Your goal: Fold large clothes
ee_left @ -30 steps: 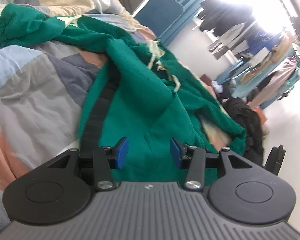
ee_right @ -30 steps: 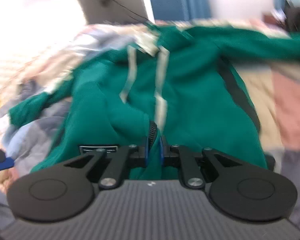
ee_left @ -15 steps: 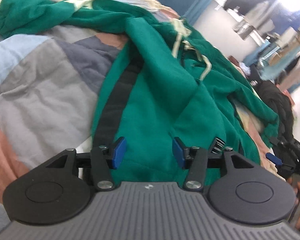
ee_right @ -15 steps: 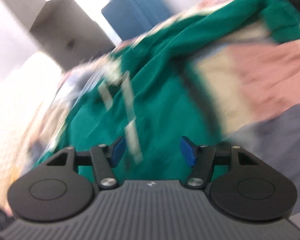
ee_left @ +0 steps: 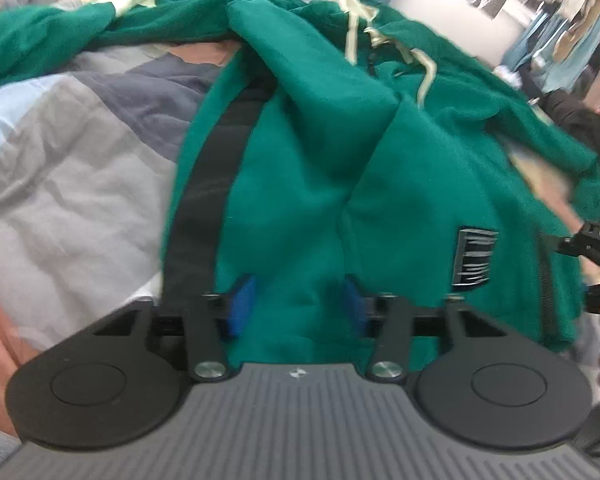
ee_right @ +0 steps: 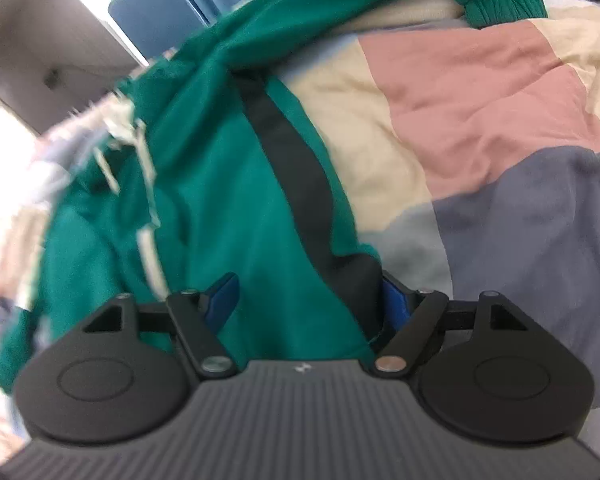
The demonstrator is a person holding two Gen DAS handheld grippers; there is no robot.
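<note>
1. We see the green hoodie (ee_left: 312,168) lying crumpled on the patchwork quilt (ee_left: 60,168), black side stripes showing.
2. Our left gripper (ee_left: 296,308) has its jaws closing, hem fabric between the blue pads; we cannot tell if they press it yet.
3. Our right gripper (ee_right: 306,300) has its jaws opening, spread wide over the hoodie's (ee_right: 220,200) hem and black stripe (ee_right: 300,184), gripping nothing.
</note>
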